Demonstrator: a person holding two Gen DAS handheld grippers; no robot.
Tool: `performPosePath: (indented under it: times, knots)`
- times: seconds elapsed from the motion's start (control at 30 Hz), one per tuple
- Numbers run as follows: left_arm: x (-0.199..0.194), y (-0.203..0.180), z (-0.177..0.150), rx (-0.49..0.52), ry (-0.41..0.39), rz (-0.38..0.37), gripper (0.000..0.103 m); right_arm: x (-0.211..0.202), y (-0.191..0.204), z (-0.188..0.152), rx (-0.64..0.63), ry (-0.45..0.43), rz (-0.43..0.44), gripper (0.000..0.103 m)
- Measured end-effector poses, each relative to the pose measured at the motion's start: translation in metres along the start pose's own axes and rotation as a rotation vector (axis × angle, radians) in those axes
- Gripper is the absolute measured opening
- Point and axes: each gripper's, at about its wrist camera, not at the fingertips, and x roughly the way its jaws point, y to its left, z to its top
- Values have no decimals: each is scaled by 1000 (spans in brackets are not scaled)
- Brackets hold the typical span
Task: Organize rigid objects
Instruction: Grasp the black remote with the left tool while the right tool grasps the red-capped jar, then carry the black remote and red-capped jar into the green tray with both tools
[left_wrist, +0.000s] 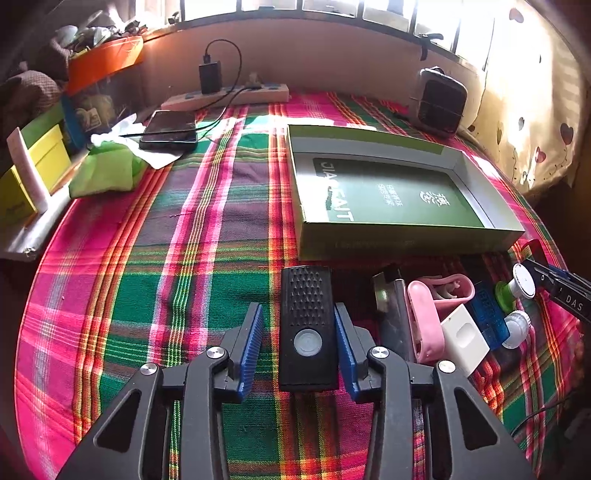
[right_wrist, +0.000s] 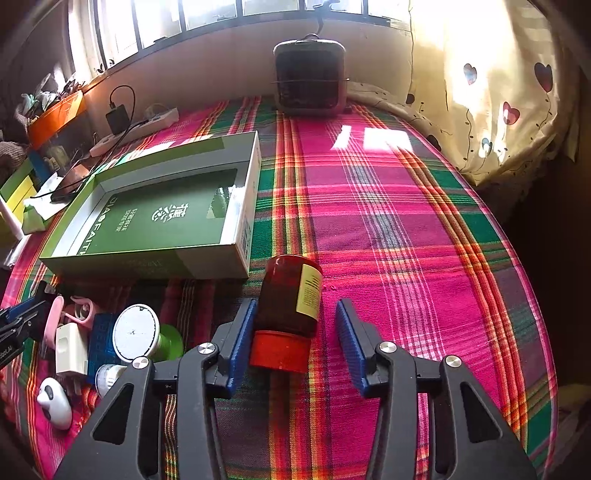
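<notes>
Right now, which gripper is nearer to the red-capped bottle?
Right. The right gripper straddles the red-capped bottle, open; the left gripper sits across the clutter, around the black device.

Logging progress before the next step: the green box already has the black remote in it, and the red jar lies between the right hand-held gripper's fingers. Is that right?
Not quite. The green box holds no items. The left wrist view shows the black remote lying on the cloth between the open fingers of the left hand-held gripper. The red jar does lie between the right hand-held gripper's fingers.

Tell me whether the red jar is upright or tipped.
Tipped: the red jar lies on its side on the cloth, cap toward the open right gripper.
</notes>
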Motion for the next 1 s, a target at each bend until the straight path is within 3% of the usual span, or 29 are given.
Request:
performPosePath:
  times: [0.1, 0.43, 0.77, 1.0]
  knots:
    - [-1, 0, 0, -2, 1, -3, 27, -1, -2, -1, 5, -3, 7, 33]
    - [-8, 3, 1, -12, 1, -17, 27, -11, -4, 1, 10, -22, 29, 33]
    - [-31, 5, 29, -13, -42, -55, 27, -34, 0, 19, -14, -75, 56, 33]
    - [-25, -4, 61, 4, -60, -106, 27, -33, 12, 44, -55, -82, 112, 33]
